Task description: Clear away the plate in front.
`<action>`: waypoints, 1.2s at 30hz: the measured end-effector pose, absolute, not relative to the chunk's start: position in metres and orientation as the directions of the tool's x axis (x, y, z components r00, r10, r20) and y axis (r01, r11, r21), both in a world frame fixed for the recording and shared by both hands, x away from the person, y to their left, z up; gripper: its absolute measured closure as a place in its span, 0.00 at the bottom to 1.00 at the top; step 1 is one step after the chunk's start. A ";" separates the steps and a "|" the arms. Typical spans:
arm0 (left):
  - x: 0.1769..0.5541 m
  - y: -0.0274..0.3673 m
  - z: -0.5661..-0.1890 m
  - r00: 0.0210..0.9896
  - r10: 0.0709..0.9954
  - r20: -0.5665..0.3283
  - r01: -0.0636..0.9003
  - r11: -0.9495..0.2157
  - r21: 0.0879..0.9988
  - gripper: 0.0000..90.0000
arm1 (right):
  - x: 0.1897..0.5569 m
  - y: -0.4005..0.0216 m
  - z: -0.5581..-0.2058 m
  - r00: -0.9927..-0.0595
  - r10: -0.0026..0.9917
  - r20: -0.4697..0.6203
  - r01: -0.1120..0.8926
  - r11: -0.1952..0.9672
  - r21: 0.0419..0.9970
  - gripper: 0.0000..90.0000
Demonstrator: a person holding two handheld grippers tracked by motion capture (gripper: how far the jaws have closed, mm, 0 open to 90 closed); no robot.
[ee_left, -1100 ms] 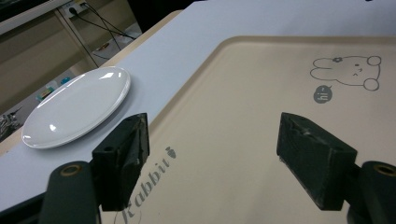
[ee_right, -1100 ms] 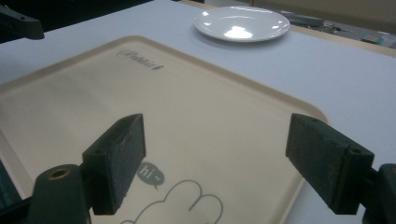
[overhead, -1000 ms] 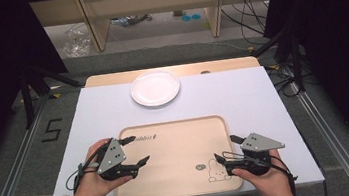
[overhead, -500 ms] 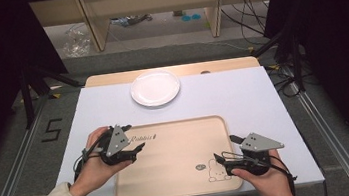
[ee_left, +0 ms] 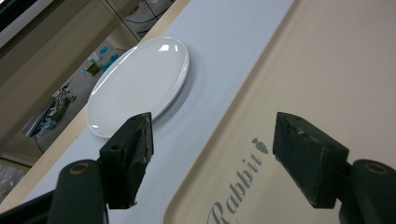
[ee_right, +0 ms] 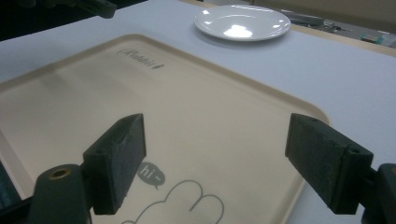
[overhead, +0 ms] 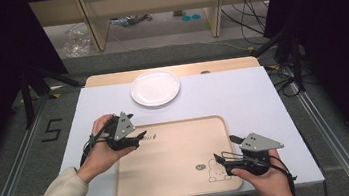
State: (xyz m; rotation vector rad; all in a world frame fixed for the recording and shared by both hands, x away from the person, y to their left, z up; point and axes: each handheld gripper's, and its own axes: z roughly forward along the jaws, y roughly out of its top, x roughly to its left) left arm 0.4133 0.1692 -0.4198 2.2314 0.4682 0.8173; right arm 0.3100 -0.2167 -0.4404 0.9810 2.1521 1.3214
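The tray (overhead: 170, 159) lay flat on the worktop (overhead: 242, 94), toward its near edge, its near rim close to that edge. Its surface was bare apart from the printed "Rabbit" wording at the far left corner and a rabbit drawing near the right front. The plate (overhead: 155, 88) sat beyond the tray's far rim, well apart from it, close to the worktop's far edge, with bare worktop on both sides.

The left gripper (overhead: 139, 135) was held over the tray's far left corner, jaws wide apart and empty; in the left gripper view they straddled the rim, with the plate ahead. The right gripper (overhead: 219, 159) was at the tray's near right corner, jaws likewise spread and empty, pointing across the tray. The two grippers stood well apart.
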 end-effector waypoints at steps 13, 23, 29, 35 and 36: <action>0.442 0.153 -0.422 0.715 0.546 0.437 0.088 -0.690 0.718 0.32 | 0.310 -0.216 -0.441 -0.659 0.752 0.016 0.353 0.291 0.889 0.24; 0.466 0.142 -0.426 0.706 0.540 0.459 0.091 -0.712 0.697 0.32 | 0.310 -0.217 -0.441 -0.660 0.752 0.016 0.354 0.292 0.889 0.24; 0.482 0.133 -0.431 0.712 0.513 0.479 0.094 -0.746 0.660 0.32 | 0.310 -0.217 -0.441 -0.659 0.752 0.018 0.356 0.291 0.888 0.24; 0.492 0.126 -0.437 0.713 0.508 0.482 0.092 -0.750 0.655 0.32 | 0.311 -0.218 -0.442 -0.658 0.753 0.005 0.339 0.290 0.895 0.24; 0.496 0.123 -0.439 0.715 0.503 0.486 0.089 -0.754 0.650 0.32 | 0.311 -0.218 -0.442 -0.658 0.753 0.005 0.338 0.290 0.895 0.24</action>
